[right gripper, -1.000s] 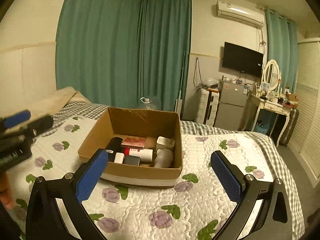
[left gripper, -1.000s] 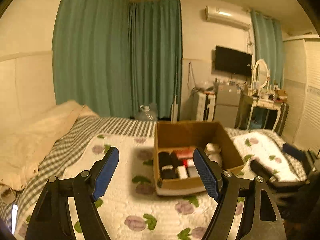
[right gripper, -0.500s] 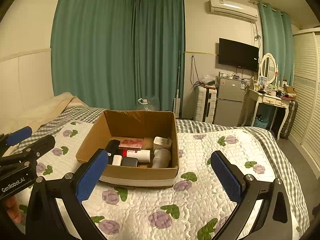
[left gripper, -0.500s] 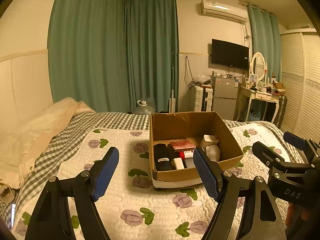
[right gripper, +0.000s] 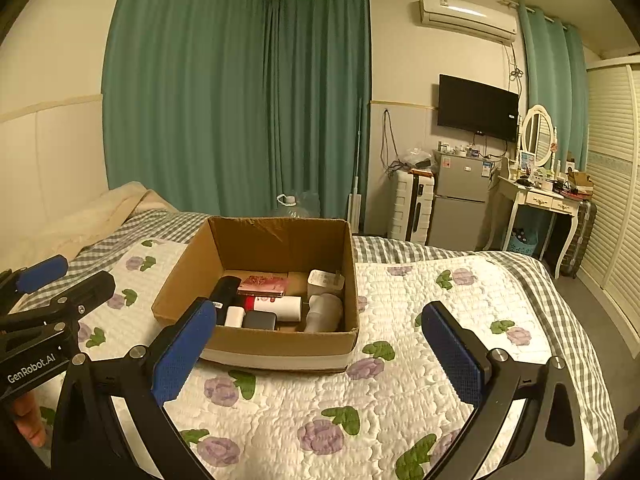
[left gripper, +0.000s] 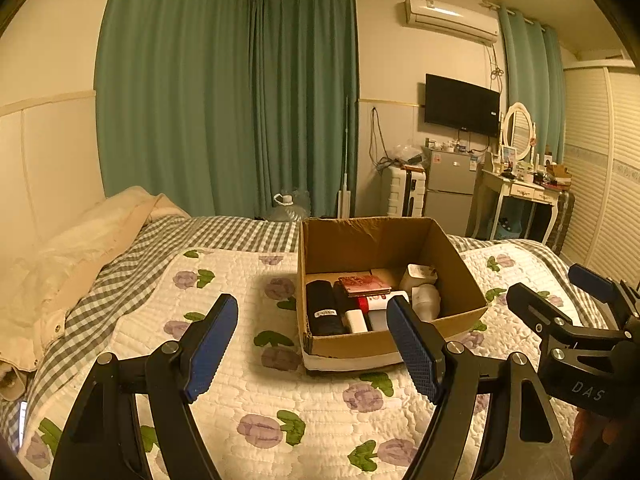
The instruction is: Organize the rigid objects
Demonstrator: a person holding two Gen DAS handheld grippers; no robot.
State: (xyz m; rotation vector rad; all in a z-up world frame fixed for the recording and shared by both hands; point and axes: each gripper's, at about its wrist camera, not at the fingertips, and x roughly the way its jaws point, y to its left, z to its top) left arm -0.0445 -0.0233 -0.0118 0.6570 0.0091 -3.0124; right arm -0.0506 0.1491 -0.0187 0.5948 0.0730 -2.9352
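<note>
From the left wrist view, the left gripper (left gripper: 310,340) is held level above the bed (left gripper: 224,280), aimed toward the far wall. Its jaws are spread wide and released, with nothing between the blue pads (left gripper: 210,346). The cardboard box (left gripper: 460,276) sits on the quilt ahead of the jaws and toward their right side; the right pad overlaps the box's near wall in this view, but the two look apart. Inside the box lie a black cylinder (left gripper: 323,308) against the left wall, a red patterned booklet (left gripper: 364,285) behind it, a red-and-white tube (left gripper: 378,302), a small white block (left gripper: 357,320), and white containers (left gripper: 424,286) on the right. The right gripper (left gripper: 560,304) shows at the right edge, beside the box.

From the right wrist view, the right gripper (right gripper: 318,344) is also level over the quilt, jaws spread wide and holding nothing. The cardboard box (right gripper: 280,340) lies ahead, closer to the left pad (right gripper: 184,354), which overlaps its near left corner in the picture. Its contents show as the black cylinder (right gripper: 226,288), red patterned booklet (right gripper: 262,285), red-and-white tube (right gripper: 276,307), a dark grey block (right gripper: 259,321), and a white bottle (right gripper: 324,312). The left gripper (right gripper: 52,284) sits at the left edge, its jaws parted, beside the box.
</note>
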